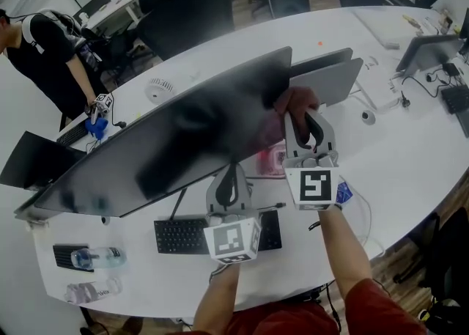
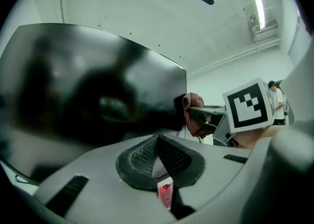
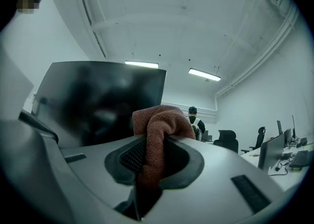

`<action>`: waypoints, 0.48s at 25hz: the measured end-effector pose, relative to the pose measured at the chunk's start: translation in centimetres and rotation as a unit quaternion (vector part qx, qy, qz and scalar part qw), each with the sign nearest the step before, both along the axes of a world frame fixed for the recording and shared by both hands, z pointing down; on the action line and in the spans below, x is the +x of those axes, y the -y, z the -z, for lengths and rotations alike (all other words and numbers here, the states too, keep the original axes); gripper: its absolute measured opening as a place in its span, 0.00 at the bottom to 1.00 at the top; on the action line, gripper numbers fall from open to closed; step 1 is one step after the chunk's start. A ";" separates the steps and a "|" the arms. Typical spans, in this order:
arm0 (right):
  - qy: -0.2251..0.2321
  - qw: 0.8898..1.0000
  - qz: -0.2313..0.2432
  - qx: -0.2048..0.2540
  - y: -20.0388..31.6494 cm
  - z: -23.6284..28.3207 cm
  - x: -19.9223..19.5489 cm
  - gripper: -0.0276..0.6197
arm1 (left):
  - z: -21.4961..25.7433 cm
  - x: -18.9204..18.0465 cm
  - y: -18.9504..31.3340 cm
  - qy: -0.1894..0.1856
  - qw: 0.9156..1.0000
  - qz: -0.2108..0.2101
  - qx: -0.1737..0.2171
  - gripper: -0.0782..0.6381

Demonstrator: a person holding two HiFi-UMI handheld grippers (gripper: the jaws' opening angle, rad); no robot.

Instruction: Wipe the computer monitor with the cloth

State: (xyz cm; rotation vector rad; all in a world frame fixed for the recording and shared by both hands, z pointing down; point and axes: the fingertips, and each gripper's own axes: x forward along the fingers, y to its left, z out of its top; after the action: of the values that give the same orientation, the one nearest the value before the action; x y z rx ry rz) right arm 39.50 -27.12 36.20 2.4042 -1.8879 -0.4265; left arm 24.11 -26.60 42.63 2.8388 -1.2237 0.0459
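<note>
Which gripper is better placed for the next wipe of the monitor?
Right. The right gripper is shut on the cloth and holds it at the right edge of the monitor. The left gripper is shut with nothing in it, lower down by the screen's bottom edge.

White oval table point(image 1: 410, 168); black office chairs point(image 1: 187, 11) behind; ceiling strip lights point(image 3: 204, 74) lit.

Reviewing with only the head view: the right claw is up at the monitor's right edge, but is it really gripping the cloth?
Observer: Yes. In the right gripper view the right claw is shut on the reddish-brown cloth, which bunches up above its jaws.
Operator: And the left claw, holding anything?
Observer: No. The left gripper view shows the left claw shut, pads together, nothing between them.
</note>
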 end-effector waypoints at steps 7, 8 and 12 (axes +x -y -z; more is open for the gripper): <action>0.023 0.999 -0.001 -0.036 0.4 -4.3 0.4 0.16 | -1.8 0.0 0.1 0.011 1.000 0.003 -0.012 0.14; 0.027 0.999 -0.001 -0.042 0.5 -4.9 0.4 0.16 | -2.1 0.1 0.2 0.012 1.000 0.004 -0.013 0.14; 0.031 0.998 0.003 -0.054 0.9 -7.1 0.5 0.16 | -3.3 0.2 0.5 0.018 1.000 0.006 -0.025 0.14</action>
State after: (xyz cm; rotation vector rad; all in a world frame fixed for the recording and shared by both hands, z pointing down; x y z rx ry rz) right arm 40.01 -27.97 43.32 2.3703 -1.8903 -0.2469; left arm 24.28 -27.05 45.88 2.8007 -1.2290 0.1266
